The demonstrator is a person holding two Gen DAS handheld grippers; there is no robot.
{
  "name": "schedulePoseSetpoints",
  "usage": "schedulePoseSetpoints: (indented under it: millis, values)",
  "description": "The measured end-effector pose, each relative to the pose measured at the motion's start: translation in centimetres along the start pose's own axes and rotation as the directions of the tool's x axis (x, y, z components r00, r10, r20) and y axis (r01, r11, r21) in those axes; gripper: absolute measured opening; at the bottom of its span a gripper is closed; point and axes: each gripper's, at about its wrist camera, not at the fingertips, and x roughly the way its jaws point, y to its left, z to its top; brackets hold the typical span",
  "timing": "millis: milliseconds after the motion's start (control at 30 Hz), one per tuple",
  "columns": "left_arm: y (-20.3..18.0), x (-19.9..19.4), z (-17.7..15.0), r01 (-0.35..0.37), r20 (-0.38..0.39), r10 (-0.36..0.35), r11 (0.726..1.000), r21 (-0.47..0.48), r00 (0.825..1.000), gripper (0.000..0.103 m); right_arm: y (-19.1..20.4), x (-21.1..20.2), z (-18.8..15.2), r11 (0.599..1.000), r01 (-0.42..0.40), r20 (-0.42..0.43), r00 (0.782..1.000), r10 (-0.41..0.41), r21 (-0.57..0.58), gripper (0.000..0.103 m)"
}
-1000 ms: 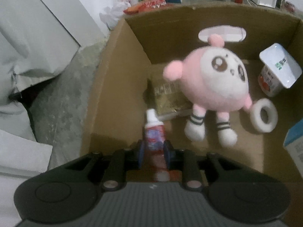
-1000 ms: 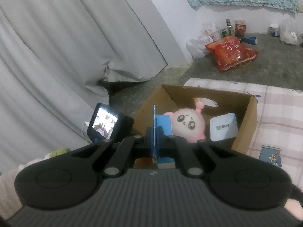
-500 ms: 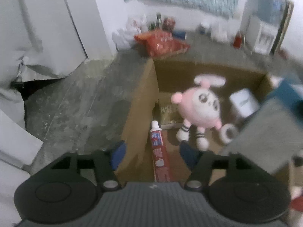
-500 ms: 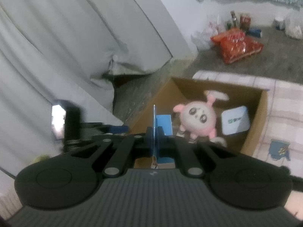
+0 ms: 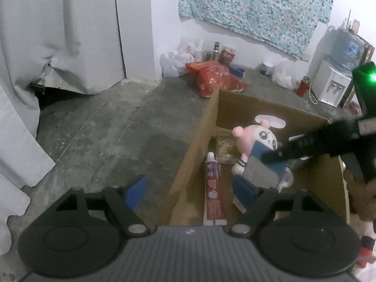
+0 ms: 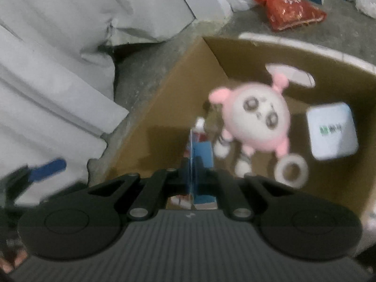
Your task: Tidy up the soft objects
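The right gripper (image 6: pixel 192 171) has its fingers clamped on a thin blue packet (image 6: pixel 199 162), held edge-up over the near left of the box (image 6: pixel 150 127). The left gripper (image 5: pixel 190 188) is empty, its fingers opening above the box's left wall. A tube (image 5: pixel 212 188) lies just inside that wall. To the right of it sits a pink plush (image 6: pixel 256 122), likely light and squashy, best pinched at a limb or ear. Tape (image 6: pixel 291 170) lies touching the plush's near right; a white tub (image 6: pixel 332 130) sits just right of the plush.
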Motion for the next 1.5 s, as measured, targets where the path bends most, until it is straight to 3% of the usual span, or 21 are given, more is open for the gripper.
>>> schedulePoseSetpoints:
  millis: [167, 267, 367, 400, 433, 500, 633, 800, 967, 1067, 1100, 1167, 1267, 1367, 1467, 1500]
  values:
    - [1.0, 0.7, -0.2, 0.014, -0.001, -0.014, 0.999, -0.035, 1.000, 0.081, -0.3, 1.0, 1.5, 0.998, 0.017, 0.010, 1.000, -0.018, 0.061, 0.002]
    - [1.5, 0.8, -0.4, 0.018, 0.002, -0.018, 0.998, -0.054, 1.000, 0.081, -1.2, 1.7, 2.5, 0.987, -0.003, 0.005, 1.000, 0.002, 0.162, 0.004]
    - [1.6, 0.7, -0.5, 0.018, 0.005, -0.018, 0.998, -0.061, 1.000, 0.081, -1.6, 2.9, 3.5, 0.967, -0.043, 0.009, 0.999, 0.042, 0.250, 0.016]
    - [1.7, 0.6, -0.6, 0.019, 0.006, -0.019, 0.998, -0.064, 1.000, 0.081, -1.7, 3.4, 3.7, 0.963, -0.069, 0.007, 0.998, 0.069, 0.262, 0.025]
    - [1.8, 0.6, -0.6, 0.021, 0.007, -0.021, 0.998, -0.066, 1.000, 0.081, -1.5, 3.7, 3.8, 0.962, -0.074, 0.008, 0.997, 0.075, 0.262, 0.041]
    - [1.9, 0.6, -0.7, 0.026, 0.008, -0.025, 0.997, -0.068, 1.000, 0.081, -1.0, 4.0, 3.9, 0.971, -0.030, 0.012, 1.000, 0.027, 0.237, 0.058]
    - [2.2, 0.6, -1.0, 0.031, 0.008, -0.030, 0.997, -0.073, 1.000, 0.081, -1.0, 4.7, 2.7, 0.979, 0.001, -0.024, 1.000, 0.004, 0.203, 0.061]
    - [2.8, 0.5, -1.3, 0.044, 0.018, -0.043, 0.995, -0.088, 0.999, 0.081, -1.6, 4.3, 1.1, 0.986, 0.078, -0.068, 0.995, -0.069, 0.148, 0.063]
    - [2.9, 0.5, -1.5, 0.045, 0.019, -0.044, 0.994, -0.098, 0.999, 0.081, -0.2, 3.6, -0.1, 0.988, 0.152, -0.085, 0.985, -0.151, 0.008, 0.062]
    - [2.7, 0.5, -1.6, 0.050, 0.014, -0.049, 0.993, -0.106, 0.999, 0.081, -0.1, 4.6, -0.1, 0.980, 0.200, -0.104, 0.974, -0.201, -0.021, 0.050]
    - [2.6, 0.5, -1.7, 0.050, 0.013, -0.049, 0.993, -0.105, 0.999, 0.081, -0.4, 5.2, -0.1, 0.980, 0.197, -0.121, 0.973, -0.198, -0.014, 0.046]
    - [2.5, 0.4, -1.7, 0.049, 0.015, -0.048, 0.994, -0.098, 0.999, 0.081, -0.9, 6.0, 0.2, 0.981, 0.196, -0.123, 0.973, -0.193, 0.012, 0.045]
    - [2.5, 0.3, -1.8, 0.051, 0.016, -0.050, 0.994, -0.096, 0.999, 0.081, -0.3, 4.8, 1.0, 0.979, 0.198, -0.009, 0.980, -0.199, -0.040, 0.054]
    - [2.6, 0.2, -1.9, 0.055, 0.022, -0.053, 0.993, -0.101, 0.998, 0.081, 0.2, 2.3, 1.6, 0.986, 0.157, 0.083, 0.985, -0.152, -0.059, 0.056]
    - [2.8, -0.3, -2.0, 0.067, 0.039, -0.063, 0.991, -0.112, 0.997, 0.081, 0.3, 0.9, 1.3, 0.992, 0.126, 0.027, 0.992, -0.125, -0.024, 0.050]
    - [2.8, -0.4, -1.9, 0.069, 0.045, -0.064, 0.991, -0.118, 0.997, 0.081, 0.4, 0.7, 0.7, 0.997, 0.080, -0.016, 0.997, -0.080, 0.001, 0.041]
